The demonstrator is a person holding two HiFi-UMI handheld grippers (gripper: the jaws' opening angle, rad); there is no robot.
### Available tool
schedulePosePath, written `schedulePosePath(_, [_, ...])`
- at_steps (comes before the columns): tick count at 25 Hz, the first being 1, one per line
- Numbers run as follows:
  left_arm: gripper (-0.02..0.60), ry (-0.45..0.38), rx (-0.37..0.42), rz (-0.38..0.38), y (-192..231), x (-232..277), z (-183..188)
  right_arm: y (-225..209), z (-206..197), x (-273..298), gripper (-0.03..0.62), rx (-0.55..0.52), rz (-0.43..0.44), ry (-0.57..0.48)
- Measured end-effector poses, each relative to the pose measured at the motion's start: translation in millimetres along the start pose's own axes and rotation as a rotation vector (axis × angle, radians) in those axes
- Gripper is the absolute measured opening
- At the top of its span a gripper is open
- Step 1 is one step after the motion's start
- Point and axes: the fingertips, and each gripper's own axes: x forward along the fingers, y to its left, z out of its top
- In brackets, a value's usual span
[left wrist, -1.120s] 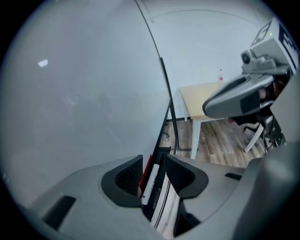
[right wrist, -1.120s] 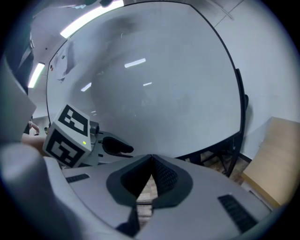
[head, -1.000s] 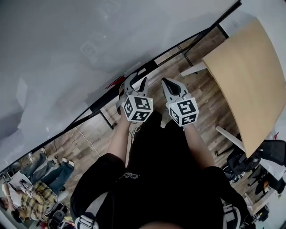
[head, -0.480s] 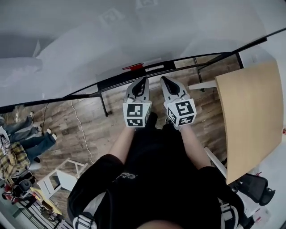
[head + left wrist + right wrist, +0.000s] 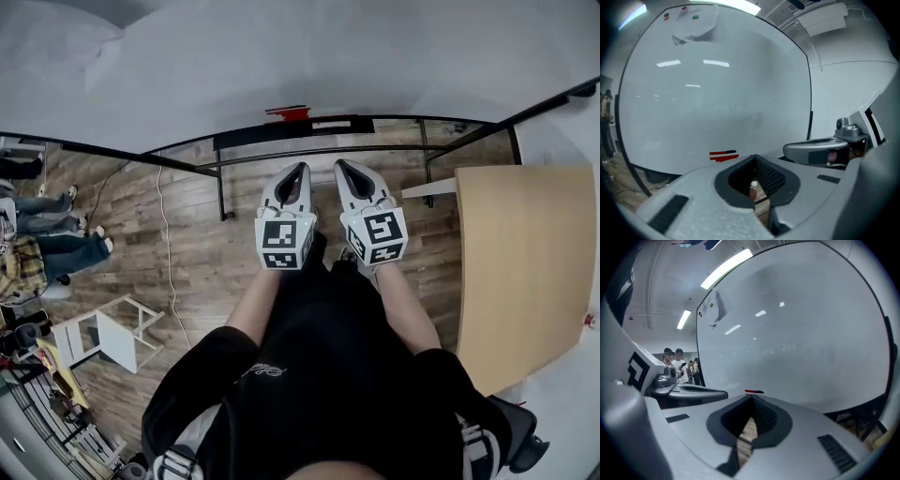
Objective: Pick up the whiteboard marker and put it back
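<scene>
Left gripper point(image 5: 297, 172): clenched tip to tip, nothing between the jaws; held near centre of the head view, pointing toward 12 o'clock.

Right gripper point(image 5: 345, 171): likewise clenched and empty; just beside the left gripper at its 3 o'clock, not touching it, pointing toward 12 o'clock.

Red whiteboard marker point(image 5: 287, 114): lying level along the bottom edge of the large white whiteboard point(image 5: 281, 56), at 12 o'clock from both grippers and well apart from the tips. Seen as two thin red strips, one above the other, in the left gripper view; cannot tell whether one marker or two.

Black metal frame point(image 5: 225, 178): running under the whiteboard, with legs down to the brown wood-plank floor point(image 5: 187, 272).

Light wooden tabletop point(image 5: 525, 262): at 3 o'clock from the grippers.

White open-frame stool point(image 5: 112, 328): on the floor at 8 o'clock.

Standing people point(image 5: 677, 366): beyond the whiteboard's left edge in the right gripper view, at 9 o'clock.
</scene>
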Motion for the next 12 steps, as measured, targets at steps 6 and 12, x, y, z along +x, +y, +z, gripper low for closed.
schedulePosePath(6, [0.005, -0.031, -0.013, 0.091, -17, -47, -11, 13, -14, -42, 0.000, -0.027, 0.059, 0.000])
schedulePosePath(12, [0.005, -0.078, -0.008, 0.141, -31, -90, 1, 29, -3, -76, 0.000, -0.060, 0.075, -0.034])
